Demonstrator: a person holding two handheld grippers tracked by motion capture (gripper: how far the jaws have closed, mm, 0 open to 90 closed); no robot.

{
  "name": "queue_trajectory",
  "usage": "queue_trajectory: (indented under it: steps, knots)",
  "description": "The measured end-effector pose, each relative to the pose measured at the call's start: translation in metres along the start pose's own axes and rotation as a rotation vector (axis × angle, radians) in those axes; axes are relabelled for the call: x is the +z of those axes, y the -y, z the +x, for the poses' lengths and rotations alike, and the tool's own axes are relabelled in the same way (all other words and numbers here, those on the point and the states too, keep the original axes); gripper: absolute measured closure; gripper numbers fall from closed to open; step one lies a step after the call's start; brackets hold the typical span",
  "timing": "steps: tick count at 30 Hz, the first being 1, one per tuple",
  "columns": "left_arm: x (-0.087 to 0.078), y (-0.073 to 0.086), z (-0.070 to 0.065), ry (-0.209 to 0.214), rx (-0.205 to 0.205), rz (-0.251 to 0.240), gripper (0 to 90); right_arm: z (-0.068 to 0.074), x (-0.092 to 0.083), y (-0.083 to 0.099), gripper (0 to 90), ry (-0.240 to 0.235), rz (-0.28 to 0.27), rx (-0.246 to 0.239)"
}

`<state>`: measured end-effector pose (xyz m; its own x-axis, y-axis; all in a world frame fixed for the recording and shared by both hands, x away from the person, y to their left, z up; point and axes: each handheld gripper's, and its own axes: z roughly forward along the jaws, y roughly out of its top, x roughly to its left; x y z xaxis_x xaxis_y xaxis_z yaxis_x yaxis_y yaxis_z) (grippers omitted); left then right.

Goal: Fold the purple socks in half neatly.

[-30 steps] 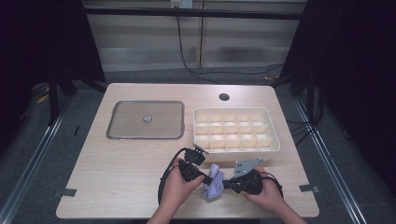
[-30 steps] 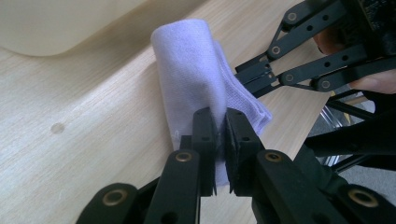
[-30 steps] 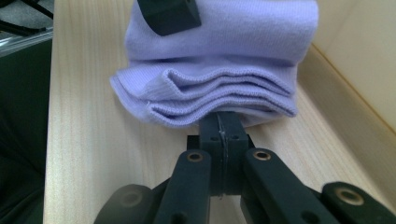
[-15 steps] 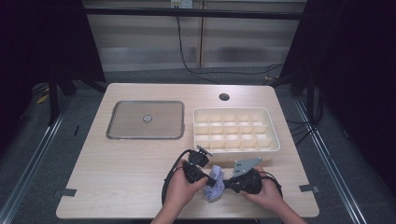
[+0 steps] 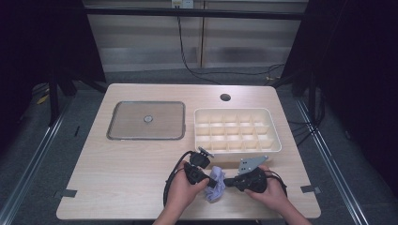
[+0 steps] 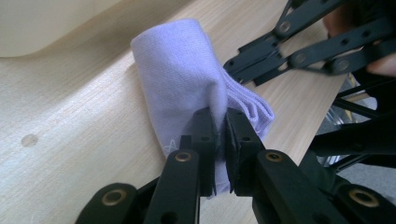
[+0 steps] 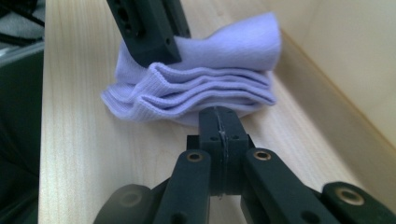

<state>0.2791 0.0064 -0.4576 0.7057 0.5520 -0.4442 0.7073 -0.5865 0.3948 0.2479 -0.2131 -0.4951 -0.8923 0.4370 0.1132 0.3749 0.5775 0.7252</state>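
Observation:
A folded lavender sock (image 5: 216, 187) lies on the wooden table near its front edge, between my two grippers. In the left gripper view my left gripper (image 6: 219, 126) is shut on the sock (image 6: 182, 79), pinching a fold of it. From the right, my right gripper (image 7: 219, 122) has its jaws pressed together at the lower edge of the sock (image 7: 210, 88), with a thin pale sliver between them. In the high view the left gripper (image 5: 211, 182) and the right gripper (image 5: 227, 180) meet at the sock, each held by a hand.
A cream tray (image 5: 239, 157) divided into several compartments stands just behind the sock. A flat grey lid (image 5: 126, 122) with a small knob lies at the back left. A round hole (image 5: 225, 97) is in the tabletop at the back. Black cables (image 5: 171, 180) loop by the left hand.

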Motion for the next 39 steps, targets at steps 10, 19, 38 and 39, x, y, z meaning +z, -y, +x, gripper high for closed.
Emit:
queue_trajectory:
  steps: [10,19,38,39]
  knots:
    - [-0.001,-0.002,-0.003,0.003,0.013,-0.005,83.5,0.005,0.006,-0.002,90.0,-0.017,0.010,-0.011]
    - [-0.004,-0.002,-0.009,0.015,0.032,-0.026,83.4,0.011,0.014,-0.003,90.0,-0.029,0.026,-0.007]
    - [0.012,0.002,-0.012,0.005,0.047,-0.013,82.5,0.004,0.004,0.001,90.0,0.023,0.052,0.018]
    - [0.013,0.003,-0.013,0.002,0.041,-0.019,82.5,0.003,0.002,0.001,90.0,0.025,0.050,0.026]
